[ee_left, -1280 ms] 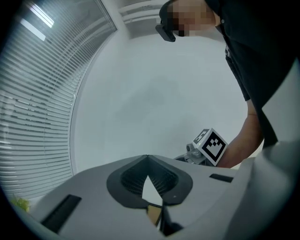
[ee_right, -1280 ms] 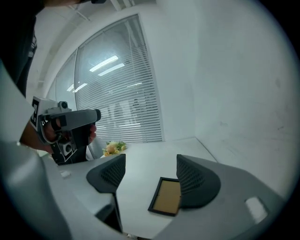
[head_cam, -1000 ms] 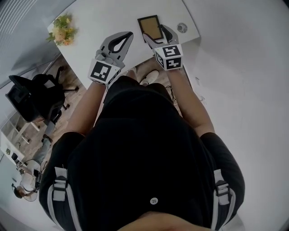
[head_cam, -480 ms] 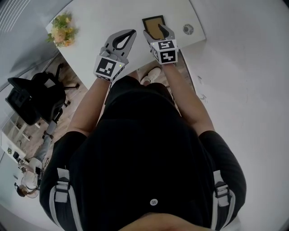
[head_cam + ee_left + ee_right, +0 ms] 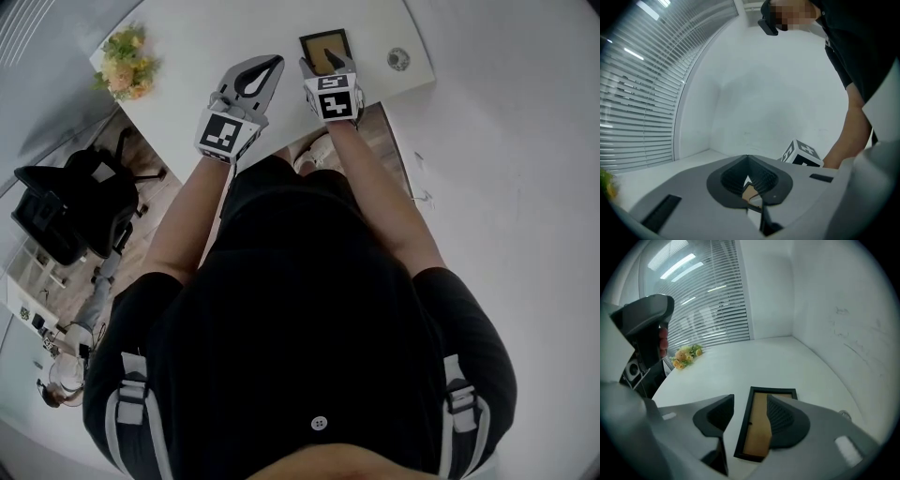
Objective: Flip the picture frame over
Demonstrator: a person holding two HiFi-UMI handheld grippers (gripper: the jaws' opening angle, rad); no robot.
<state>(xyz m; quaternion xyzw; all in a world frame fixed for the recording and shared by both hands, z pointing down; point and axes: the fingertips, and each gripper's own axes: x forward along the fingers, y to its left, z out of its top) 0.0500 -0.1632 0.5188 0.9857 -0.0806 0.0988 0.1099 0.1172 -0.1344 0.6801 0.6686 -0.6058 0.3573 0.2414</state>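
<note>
View from above of a person in a black top standing at a white tabletop (image 5: 202, 33), holding a pair of tongs in each hand.

The picture frame (image 5: 323, 44) lies flat on the right part of the tabletop, not far from its near edge. It has a black border and its brown backing faces up.

The right tongs (image 5: 750, 401) point steeply down at the frame. Their jaws stand apart and have just been closing. The frame's left black edge lies between them: the left jaw is over bare tabletop just left of the frame, the right jaw over the brown backing. The pads do not press on the frame.

The left tongs (image 5: 274, 64) are just left of the frame, over the tabletop, pointing nearly level. Their jaws meet at the tips and hold nothing.

A small round object (image 5: 398, 58) sits right of the frame. A bunch of yellow flowers (image 5: 127, 66) lies at the tabletop's left end, well apart from the frame. A black office chair (image 5: 66, 211) stands on the floor to the left.
</note>
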